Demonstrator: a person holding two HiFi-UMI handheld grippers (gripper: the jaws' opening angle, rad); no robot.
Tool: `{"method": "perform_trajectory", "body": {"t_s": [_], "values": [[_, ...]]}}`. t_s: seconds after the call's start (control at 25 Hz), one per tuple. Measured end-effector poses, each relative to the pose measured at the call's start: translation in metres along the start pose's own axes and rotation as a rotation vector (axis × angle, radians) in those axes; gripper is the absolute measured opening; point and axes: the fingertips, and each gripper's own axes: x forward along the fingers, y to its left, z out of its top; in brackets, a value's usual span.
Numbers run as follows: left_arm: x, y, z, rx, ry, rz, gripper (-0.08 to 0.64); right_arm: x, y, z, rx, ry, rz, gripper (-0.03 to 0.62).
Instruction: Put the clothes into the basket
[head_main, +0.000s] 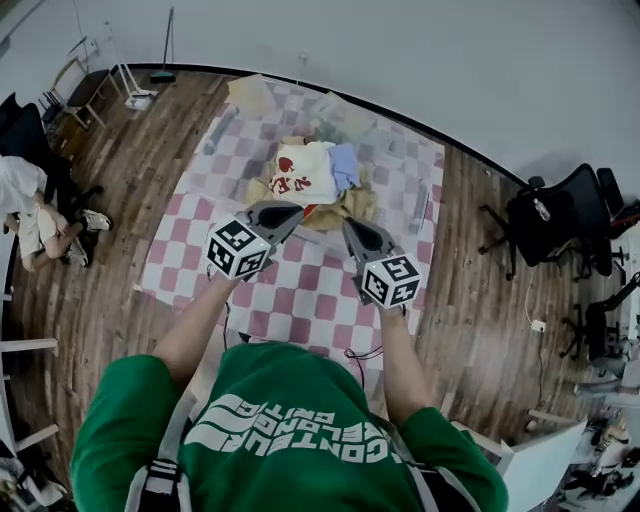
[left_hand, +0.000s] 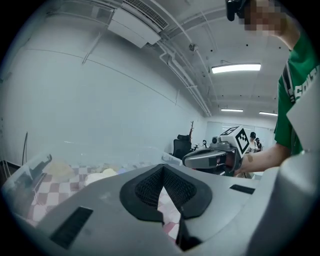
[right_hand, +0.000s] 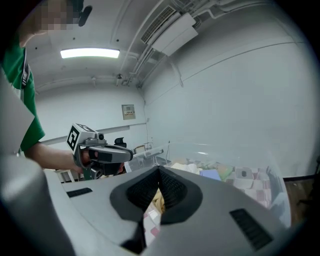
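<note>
hm, left gripper (head_main: 290, 212) and right gripper (head_main: 350, 226): fingers fully together, apparently empty. i fear bumping the basket (right_hand: 237, 155) spills the tan garment (head_main: 358, 205).

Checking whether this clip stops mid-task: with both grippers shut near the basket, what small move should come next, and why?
Probably open the right gripper and lower it onto the yellow cloth, which seems to hang over the clear basket's near edge; its jaws are shut on nothing.

Pink-and-white checked mat (head_main: 300, 290), brown wooden floor (head_main: 100, 280), white garment (head_main: 303, 172) with red print, light blue garment (head_main: 345, 165), green shirt (head_main: 300, 375).
</note>
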Motion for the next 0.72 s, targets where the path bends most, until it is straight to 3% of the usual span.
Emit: {"method": "perform_trajectory", "body": {"t_s": [0.28,0.72], "values": [[-0.002,-0.026,-0.027,-0.054,0.004,-0.029,0.003,-0.024,0.013,-0.032,0.017,0.036,0.003,0.008],[-0.002,-0.033,-0.043,-0.1,0.012,-0.042,0.003,-0.028,0.019,-0.043,0.062,0.029,-0.006,0.008]]}}
